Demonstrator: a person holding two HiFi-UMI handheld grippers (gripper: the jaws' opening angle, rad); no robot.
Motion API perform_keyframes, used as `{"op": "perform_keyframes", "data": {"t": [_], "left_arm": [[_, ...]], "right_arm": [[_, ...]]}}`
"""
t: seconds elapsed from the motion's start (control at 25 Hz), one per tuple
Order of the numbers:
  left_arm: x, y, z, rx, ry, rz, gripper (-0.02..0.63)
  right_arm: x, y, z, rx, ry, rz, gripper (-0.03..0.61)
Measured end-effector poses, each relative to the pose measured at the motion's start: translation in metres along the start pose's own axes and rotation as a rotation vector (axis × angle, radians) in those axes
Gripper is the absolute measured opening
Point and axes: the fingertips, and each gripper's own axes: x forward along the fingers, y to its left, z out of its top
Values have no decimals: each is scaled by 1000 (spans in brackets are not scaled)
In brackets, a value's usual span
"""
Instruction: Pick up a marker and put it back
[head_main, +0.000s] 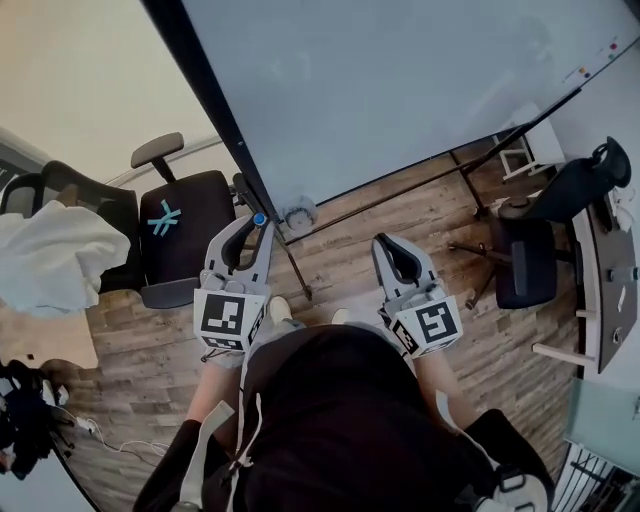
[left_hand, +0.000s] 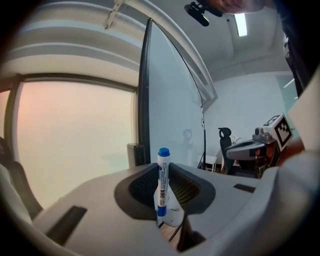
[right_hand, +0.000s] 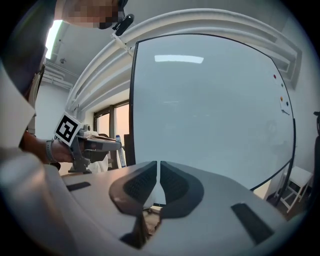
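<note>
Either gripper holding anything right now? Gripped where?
Left gripper holds a blue-capped marker upright, jaws clamped on its barrel, cap end sticking out above them. Right gripper is shut on nothing.

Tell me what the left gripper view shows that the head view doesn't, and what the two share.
Only the left gripper view shows the marker's full white barrel, standing upright and clamped between the left gripper's jaws, plus a ceiling light. Only the head view shows a black office chair with a blue mark on its seat and a white cloth beside it. Both show the marker's blue cap, the whiteboard and the right gripper.
</note>
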Motion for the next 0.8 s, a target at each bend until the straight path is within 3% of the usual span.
{"op": "perform_keyframes", "data": {"t": [0.8], "left_arm": [[-118,57,-33,-95,6,307,72]], "right_arm": [[53,94,6,-73,21,332,32]]}}
